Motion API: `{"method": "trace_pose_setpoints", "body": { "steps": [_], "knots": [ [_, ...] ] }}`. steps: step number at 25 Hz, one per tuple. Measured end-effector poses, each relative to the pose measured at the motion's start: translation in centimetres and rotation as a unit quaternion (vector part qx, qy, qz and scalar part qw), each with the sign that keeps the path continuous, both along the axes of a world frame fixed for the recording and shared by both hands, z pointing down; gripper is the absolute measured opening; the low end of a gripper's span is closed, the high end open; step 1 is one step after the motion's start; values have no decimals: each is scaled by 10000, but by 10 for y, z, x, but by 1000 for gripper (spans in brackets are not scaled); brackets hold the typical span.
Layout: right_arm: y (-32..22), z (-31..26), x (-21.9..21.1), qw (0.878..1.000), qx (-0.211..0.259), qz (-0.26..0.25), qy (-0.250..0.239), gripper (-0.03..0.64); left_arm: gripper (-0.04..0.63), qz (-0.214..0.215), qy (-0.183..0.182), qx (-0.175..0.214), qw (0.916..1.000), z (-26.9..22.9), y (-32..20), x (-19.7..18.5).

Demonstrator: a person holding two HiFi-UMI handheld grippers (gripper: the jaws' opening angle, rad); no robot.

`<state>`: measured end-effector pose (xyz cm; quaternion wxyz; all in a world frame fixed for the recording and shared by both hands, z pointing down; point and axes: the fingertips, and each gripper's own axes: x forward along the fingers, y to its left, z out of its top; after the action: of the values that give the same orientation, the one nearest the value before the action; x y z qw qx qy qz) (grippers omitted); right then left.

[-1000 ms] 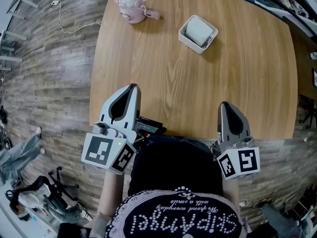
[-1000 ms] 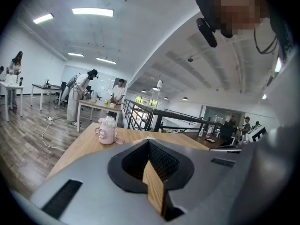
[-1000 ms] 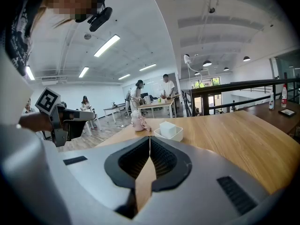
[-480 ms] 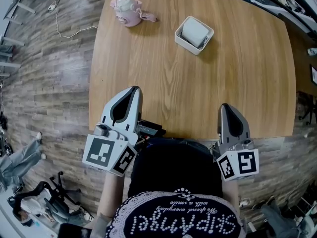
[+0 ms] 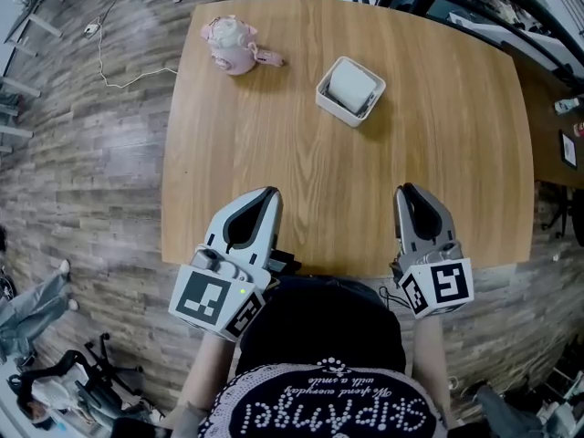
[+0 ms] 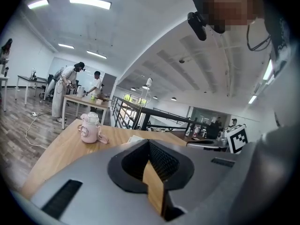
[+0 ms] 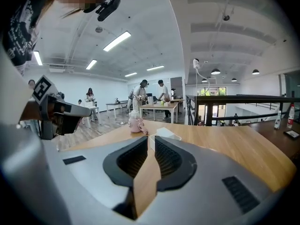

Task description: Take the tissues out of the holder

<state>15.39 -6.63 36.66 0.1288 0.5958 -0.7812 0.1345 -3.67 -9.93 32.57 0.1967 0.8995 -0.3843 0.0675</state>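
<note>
The white square tissue holder (image 5: pixel 350 90) stands on the far middle of the wooden table (image 5: pixel 456 153), with a white wad of tissues (image 5: pixel 351 84) in it. Both grippers hover over the table's near edge, well short of the holder. My left gripper (image 5: pixel 267 192) is shut and empty, and so is my right gripper (image 5: pixel 407 190). In the right gripper view the holder (image 7: pixel 166 133) lies straight beyond the closed tips (image 7: pixel 152 137). From the left gripper view only a sliver of the holder (image 6: pixel 136 138) shows above the closed jaws (image 6: pixel 149 143).
A pink bottle (image 5: pixel 233 44) with a strap sits at the table's far left corner, left of the holder. Wood-plank floor surrounds the table; a cable (image 5: pixel 119 57) lies on it at left. People stand at other tables (image 7: pixel 159 107) far off.
Both grippers have moved forward over the table's near edge, the left one also shifting right. Both stay shut. The holder and bottle have not moved on the table.
</note>
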Motion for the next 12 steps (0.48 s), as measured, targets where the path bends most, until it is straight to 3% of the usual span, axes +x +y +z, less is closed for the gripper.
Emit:
{"method": "trace_pose_setpoints", "body": {
  "steps": [3,12],
  "knots": [
    [-21,1,1,9999,-66,-66,-58,123,5,104,1,-38,9999,2,4,5],
    [-69,10,4,9989,-64,-354,299,133,5,-255,64,-58,9996,-3,-7,-5]
  ]
}}
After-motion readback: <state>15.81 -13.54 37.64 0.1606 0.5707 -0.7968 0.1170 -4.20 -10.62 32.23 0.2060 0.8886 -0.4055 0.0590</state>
